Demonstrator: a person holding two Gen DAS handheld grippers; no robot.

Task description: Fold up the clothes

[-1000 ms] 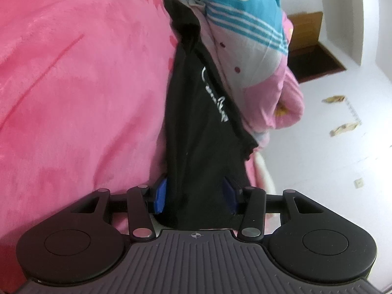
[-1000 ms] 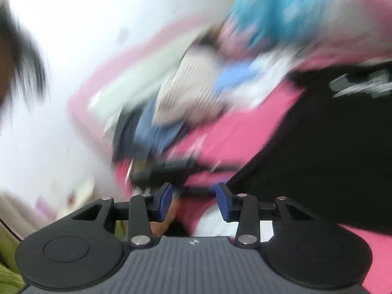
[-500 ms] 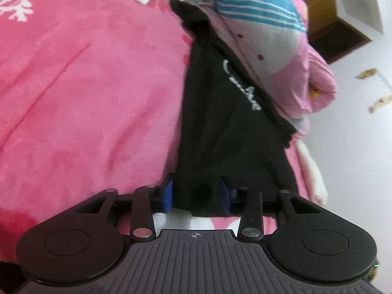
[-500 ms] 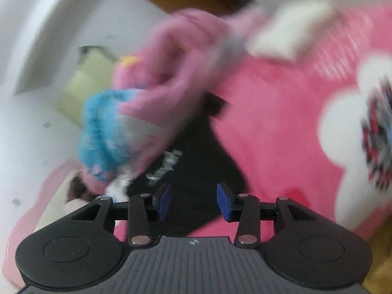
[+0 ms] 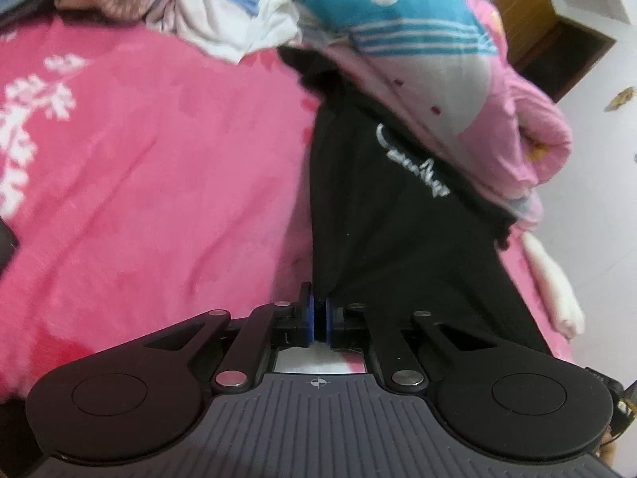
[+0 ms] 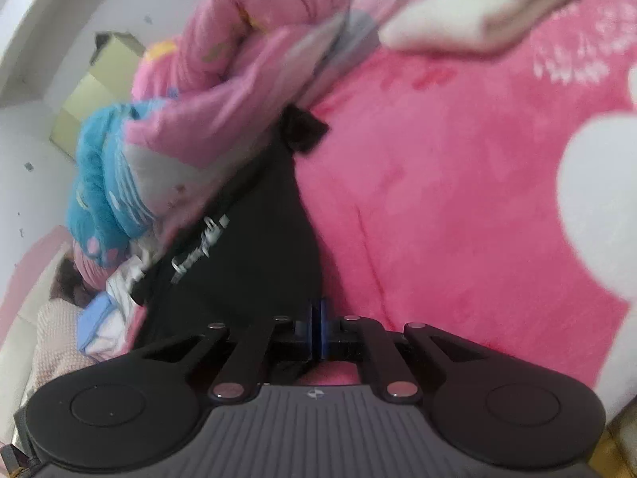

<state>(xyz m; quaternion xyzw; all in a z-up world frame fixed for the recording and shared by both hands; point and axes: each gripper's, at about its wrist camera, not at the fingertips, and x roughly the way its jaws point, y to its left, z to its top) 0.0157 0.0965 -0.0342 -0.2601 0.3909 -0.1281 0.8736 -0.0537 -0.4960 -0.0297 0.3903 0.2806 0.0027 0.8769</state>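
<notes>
Black shirt (image 5: 382,215) stretches lengthwise away from left tongs (image 5: 319,318).

Black shirt (image 5: 382,215) far edge hidden under rolled quilt (image 5: 438,79); right wrist view motion-blurred, shirt lettering unreadable.

A black shirt (image 5: 382,215) with white script lettering lies stretched on the pink bed, running from 6 toward 12 o'clock.

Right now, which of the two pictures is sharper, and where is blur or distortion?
Left wrist view: fairly sharp, with the white lettering on the black garment visible; fisheye bends the edges. Right wrist view: softer, with the pink blanket and the folded white cloth smeared.
</notes>
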